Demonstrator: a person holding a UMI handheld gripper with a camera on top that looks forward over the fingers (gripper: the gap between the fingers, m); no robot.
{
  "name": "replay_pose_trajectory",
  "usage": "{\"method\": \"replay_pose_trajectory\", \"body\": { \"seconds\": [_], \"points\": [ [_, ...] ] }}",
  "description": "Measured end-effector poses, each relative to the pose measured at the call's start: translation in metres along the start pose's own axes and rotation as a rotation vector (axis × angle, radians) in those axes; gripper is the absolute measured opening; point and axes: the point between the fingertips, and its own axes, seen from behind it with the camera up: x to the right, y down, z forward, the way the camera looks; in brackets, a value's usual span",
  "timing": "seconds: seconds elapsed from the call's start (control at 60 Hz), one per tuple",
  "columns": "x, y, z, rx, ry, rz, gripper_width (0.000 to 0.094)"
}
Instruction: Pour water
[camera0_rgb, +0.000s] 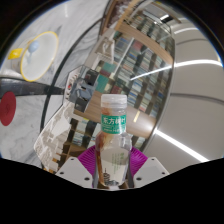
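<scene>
Between my fingers (113, 168) a bottle (115, 140) stands upright, both purple pads (93, 158) pressed on its sides. White cap, green label. Beyond it rises a large clear container (120, 70); farther off, a yellow-rimmed disc (38, 52) and a red object (7, 108).

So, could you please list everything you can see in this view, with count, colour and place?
water bottle: one, clear with white cap and green label, upright between the tongs' fingers, apparently gripped.
glass container: one, clear, tilted, just beyond the bottle.
yellow-rimmed object: one, yellow rim, far off beyond the container; what it is cannot be told.
red object: one, red, off to the side on the pale surface.
surface: one, pale grey, under everything.
tongs: one pair, purple pads, closed on the bottle.
</scene>
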Motion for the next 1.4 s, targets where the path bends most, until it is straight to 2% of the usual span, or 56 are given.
{"method": "replay_pose_trajectory", "body": {
  "seconds": [0.2, 0.367, 0.533, 0.6, 0.7, 0.817, 0.883, 0.9, 0.967, 1.033, 1.05, 1.067, 1.083, 1.15, 1.167, 1.233, 1.367, 1.4],
  "points": [
    [-0.059, -0.078, -0.010, 0.211, -0.034, -0.355, 0.0406],
    [-0.077, -0.089, -0.023, 0.243, -0.052, -0.355, 0.0404],
    [-0.012, -0.061, -0.023, 0.192, 0.000, -0.003, 0.0406],
    [0.022, -0.047, -0.026, 0.145, 0.022, 0.220, 0.0406],
    [0.060, -0.021, -0.023, 0.089, 0.005, 0.637, 0.0407],
    [0.062, -0.001, -0.017, 0.034, -0.086, 1.205, 0.0412],
    [0.041, -0.011, -0.020, -0.025, -0.163, 1.463, 0.0409],
    [0.035, 0.002, -0.019, -0.028, -0.190, 1.524, 0.0410],
    [-0.001, -0.027, -0.023, -0.087, -0.287, 1.717, 0.0411],
    [-0.042, -0.027, -0.029, -0.151, -0.363, 1.819, 0.0411],
    [-0.054, -0.049, -0.029, -0.169, -0.374, 1.841, 0.0411],
    [-0.062, -0.024, -0.033, -0.178, -0.396, 1.858, 0.0411],
    [-0.071, -0.021, -0.036, -0.190, -0.416, 1.874, 0.0410],
    [-0.112, -0.037, -0.046, -0.243, -0.487, 1.911, 0.0410],
    [-0.122, -0.054, -0.046, -0.257, -0.493, 1.915, 0.0413],
    [-0.156, -0.052, -0.058, -0.283, -0.548, 1.917, 0.0412],
    [-0.207, -0.081, -0.076, -0.332, -0.613, 1.934, 0.0415],
    [-0.200, -0.077, -0.073, -0.285, -0.548, 1.944, 0.0420]
  ]
}}
